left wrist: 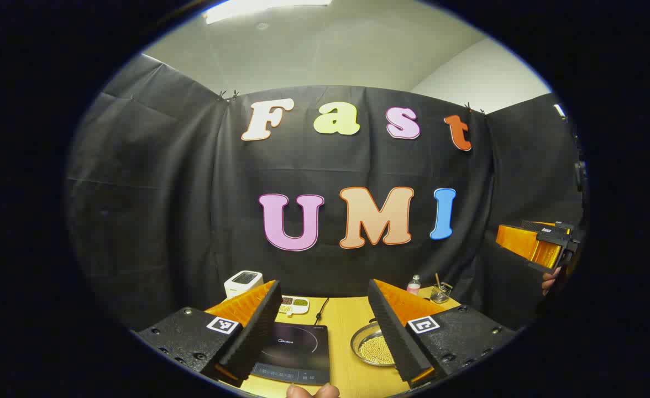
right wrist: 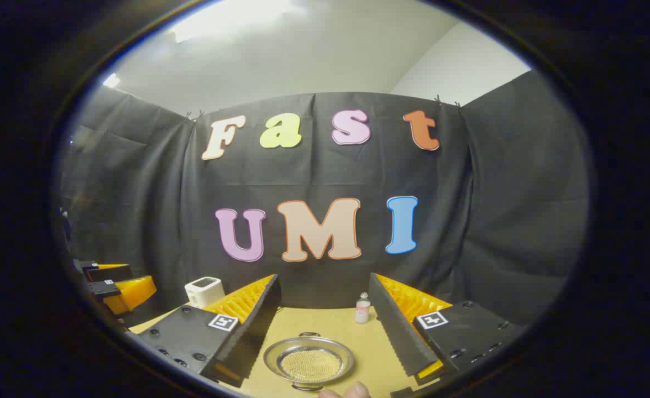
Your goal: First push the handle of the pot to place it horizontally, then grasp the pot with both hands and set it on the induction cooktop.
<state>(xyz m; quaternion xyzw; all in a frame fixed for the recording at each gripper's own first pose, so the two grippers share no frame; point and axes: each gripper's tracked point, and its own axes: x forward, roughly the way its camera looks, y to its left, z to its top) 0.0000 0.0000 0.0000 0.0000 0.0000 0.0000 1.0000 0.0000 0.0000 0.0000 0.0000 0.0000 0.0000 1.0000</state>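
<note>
A: Left gripper view first: what is the left tool (left wrist: 325, 326) doing?

B: It hangs above the desk (left wrist: 347, 323) with its two fingers spread wide and nothing between them. Through the gap I see the induction cooktop (left wrist: 294, 345) flat on the desk, a dark slab with a cable running back from its far edge.

A: And the pot?

B: The pot (left wrist: 373, 345) is a shallow metal pan just to the right of the cooktop, resting on the desk and not on the cooktop. Its bottom looks covered with small pale grains. The left tool's right finger (left wrist: 394, 331) hides part of it.

A: Anything else on the desk?

B: A white box-like appliance (left wrist: 243, 283) at the back left, a small tray with compartments (left wrist: 293, 304) behind the cooktop, a small bottle (left wrist: 413, 284) and a glass with sticks (left wrist: 441, 292) at the back right. A fingertip shows at the bottom edge.

A: What about the right gripper view?

B: The right tool (right wrist: 325, 323) is also spread apart and holds nothing. The pot (right wrist: 309, 362) lies straight ahead between its fingers, with one small loop handle (right wrist: 309, 334) at the far rim and another at the near rim. Neither finger touches it. The bottle (right wrist: 362, 308) stands behind it, the white appliance (right wrist: 204, 291) farther left.

A: Do the tools see each other?

B: Yes. The right tool (left wrist: 540, 246) shows at the far right of the left gripper view, raised above the desk, with a hand (left wrist: 551, 279) under it. The left tool (right wrist: 115, 287) sits at the left edge of the right gripper view, well apart from the pot
</note>
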